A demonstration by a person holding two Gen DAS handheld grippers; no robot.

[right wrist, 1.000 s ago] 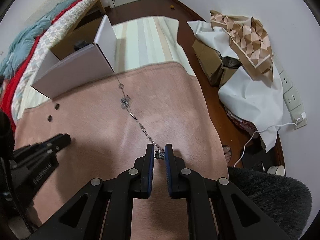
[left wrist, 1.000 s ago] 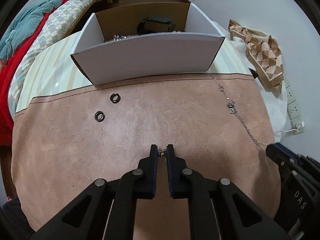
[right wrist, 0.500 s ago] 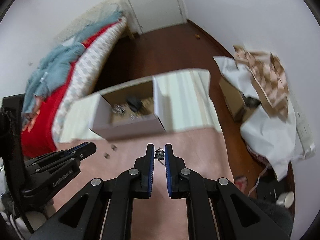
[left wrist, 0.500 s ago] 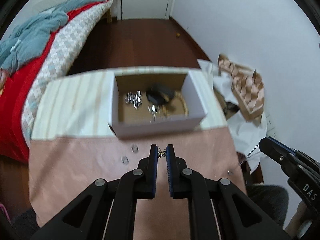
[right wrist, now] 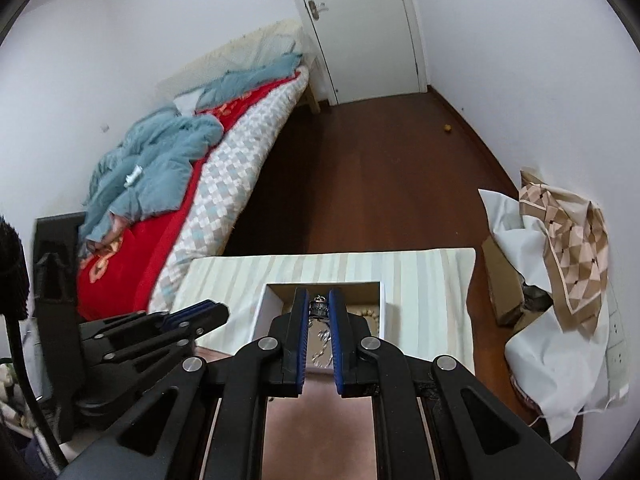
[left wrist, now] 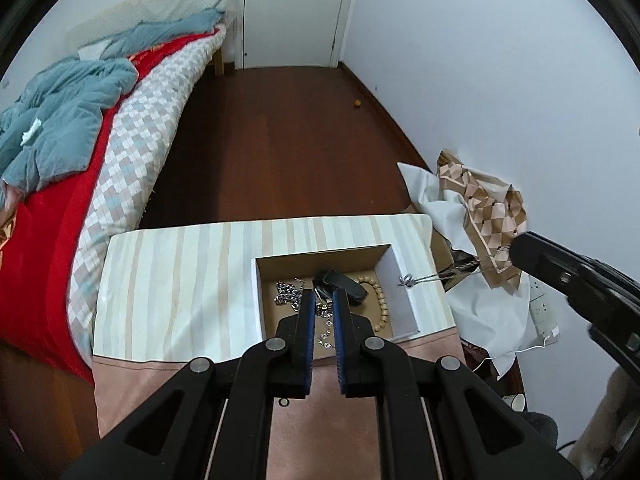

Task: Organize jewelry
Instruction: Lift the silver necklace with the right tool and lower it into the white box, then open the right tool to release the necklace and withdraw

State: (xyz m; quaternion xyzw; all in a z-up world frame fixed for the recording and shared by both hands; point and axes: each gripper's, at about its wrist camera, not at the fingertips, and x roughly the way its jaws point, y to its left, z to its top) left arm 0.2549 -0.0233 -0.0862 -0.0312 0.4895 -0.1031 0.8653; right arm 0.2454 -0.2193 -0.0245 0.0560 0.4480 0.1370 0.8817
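You held both tools above the pink suede-like mat and the cream striped cloth, over the open white cardboard box that sat at twelve o'clock from each wrist. Inside it already lay a wooden bead strand, a black strap and a bunched silver chain. The thin silver chain necklace was slung in the air between your tools: the left gripper was clenched on one end, the right gripper on the other, at its clasp. It looked nearly weightless, limp and slippery, prone to tangle or snag, and it probably handled best pinched at the ends, as you had it. On the mat by your left tool lay a small dark ring.
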